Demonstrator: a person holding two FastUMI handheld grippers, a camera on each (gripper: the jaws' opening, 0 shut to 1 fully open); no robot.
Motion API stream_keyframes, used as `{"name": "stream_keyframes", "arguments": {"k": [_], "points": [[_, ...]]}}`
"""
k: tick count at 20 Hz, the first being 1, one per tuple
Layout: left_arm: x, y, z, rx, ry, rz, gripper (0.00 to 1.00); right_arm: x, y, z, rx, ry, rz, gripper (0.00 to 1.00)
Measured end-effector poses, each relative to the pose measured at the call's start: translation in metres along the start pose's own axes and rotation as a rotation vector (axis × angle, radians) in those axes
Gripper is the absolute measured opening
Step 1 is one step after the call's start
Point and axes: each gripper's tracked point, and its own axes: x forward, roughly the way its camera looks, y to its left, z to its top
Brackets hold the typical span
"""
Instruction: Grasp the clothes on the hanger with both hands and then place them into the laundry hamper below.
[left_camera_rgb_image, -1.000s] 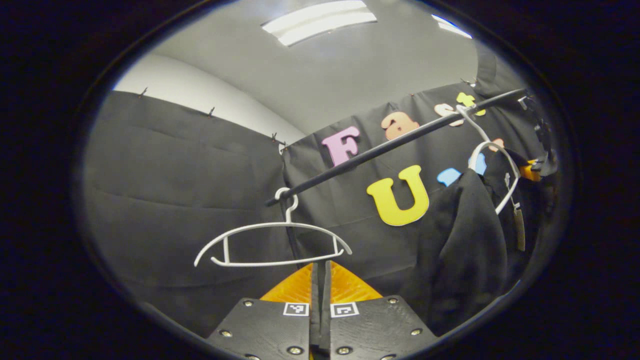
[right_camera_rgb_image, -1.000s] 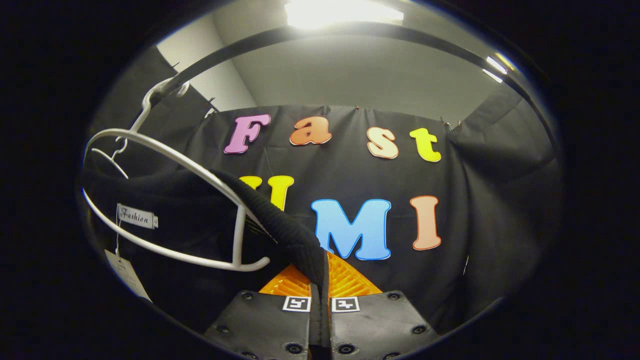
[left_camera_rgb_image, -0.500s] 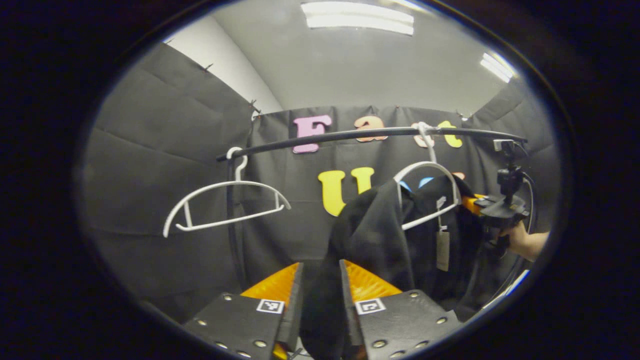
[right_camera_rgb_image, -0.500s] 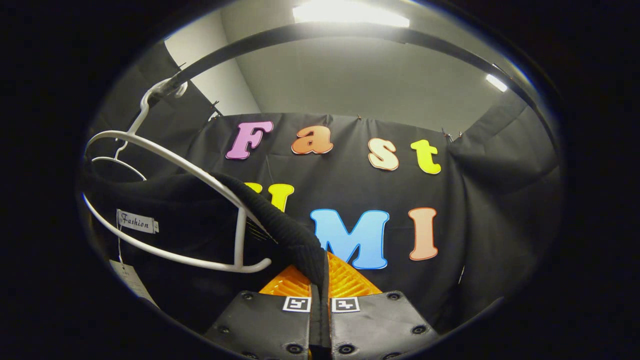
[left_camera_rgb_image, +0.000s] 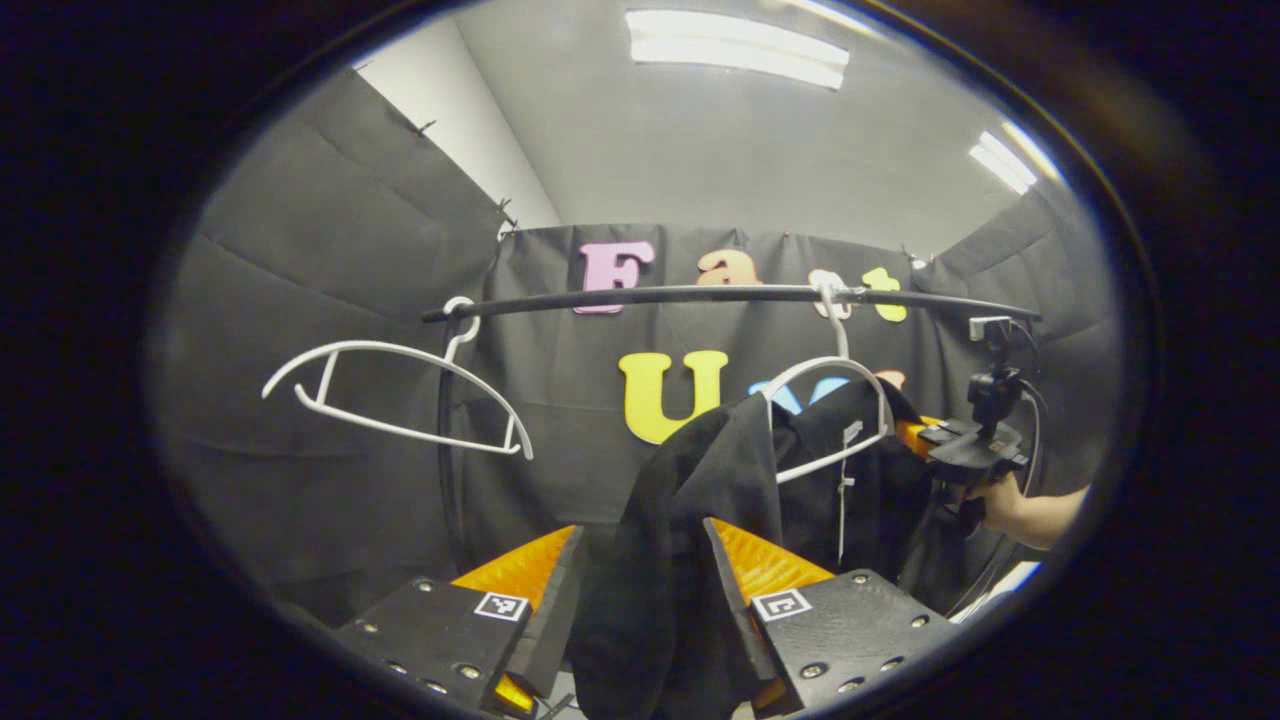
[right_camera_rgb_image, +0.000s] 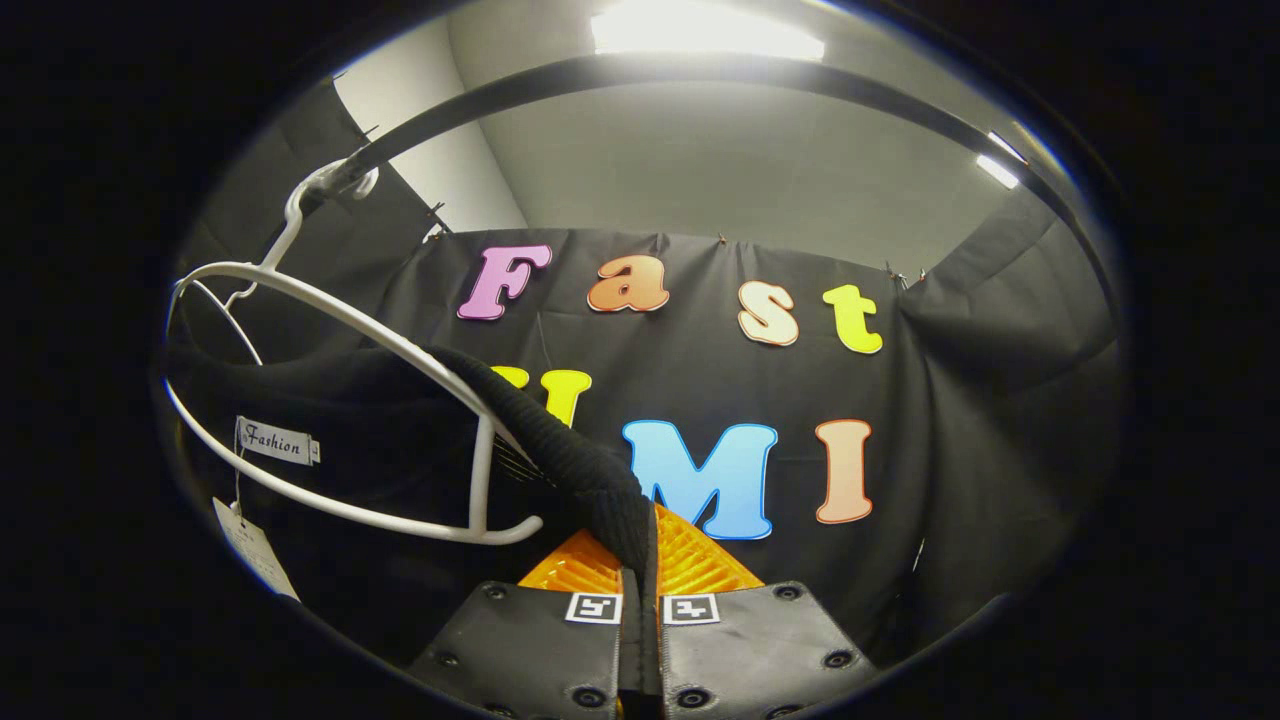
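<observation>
Two white hangers hang from the dark rail (left_camera_rgb_image: 700, 294) in the left gripper view: a bare hanger (left_camera_rgb_image: 395, 395) at the rail's left end, tilted down toward the right, and a second hanger (left_camera_rgb_image: 830, 415) farther right that carries the black garment (left_camera_rgb_image: 720, 500). Much of the garment is hard to read: black cloth against the black booth wall, its lower edge cut off at the bottom of the view, its far shoulder hidden behind the other gripper and the hand (left_camera_rgb_image: 1000, 500) holding it. The garment's long axis runs downward from the hanger, its near shoulder slumped off the hanger's left end toward the camera. The left gripper (left_camera_rgb_image: 640, 585) has its fingers spread wide, with a hanging fold of the cloth between them; whether either finger touches the cloth I cannot tell. In the right gripper view, the right gripper (right_camera_rgb_image: 640, 590) has its fingers pressed together on the garment's ribbed edge (right_camera_rgb_image: 590, 480), which rises up and to the left over the hanger's end. A small sewn label and a paper tag (right_camera_rgb_image: 255, 550) hang inside the collar at the left, partly cut off
</observation>
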Motion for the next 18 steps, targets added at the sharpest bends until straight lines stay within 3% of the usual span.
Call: {"name": "stream_keyframes", "arguments": {"k": [2,5,6,7,11,15,16,18], "points": [[0.006,-0.008,-0.008,-0.006,0.027,-0.034,0.66,-0.002,0.002,0.002,-0.011,-0.009,0.002,0.01],[0.004,-0.036,-0.022,-0.067,0.079,-0.144,0.67,-0.003,0.003,0.001,-0.001,-0.003,0.004,0.01],[0.009,-0.039,-0.028,-0.067,0.097,-0.152,0.83,-0.004,0.003,0.002,0.002,-0.003,0.005,0.01],[0.013,-0.038,-0.032,-0.058,0.110,-0.143,1.00,-0.004,0.002,0.003,0.000,-0.005,0.004,0.01],[0.024,-0.021,-0.046,0.014,0.183,-0.067,0.99,-0.006,0.001,0.004,-0.021,-0.011,0.008,0.01],[0.012,-0.017,-0.046,0.122,0.221,-0.062,0.47,-0.006,-0.002,0.006,-0.038,-0.016,-0.006,0.01],[0.011,-0.015,-0.043,0.171,0.220,-0.062,0.47,-0.006,-0.002,0.005,-0.045,-0.015,-0.006,0.01],[0.003,0.000,-0.032,0.251,0.226,0.008,0.11,-0.005,0.003,0.005,-0.050,-0.012,-0.006,0.01]]}}
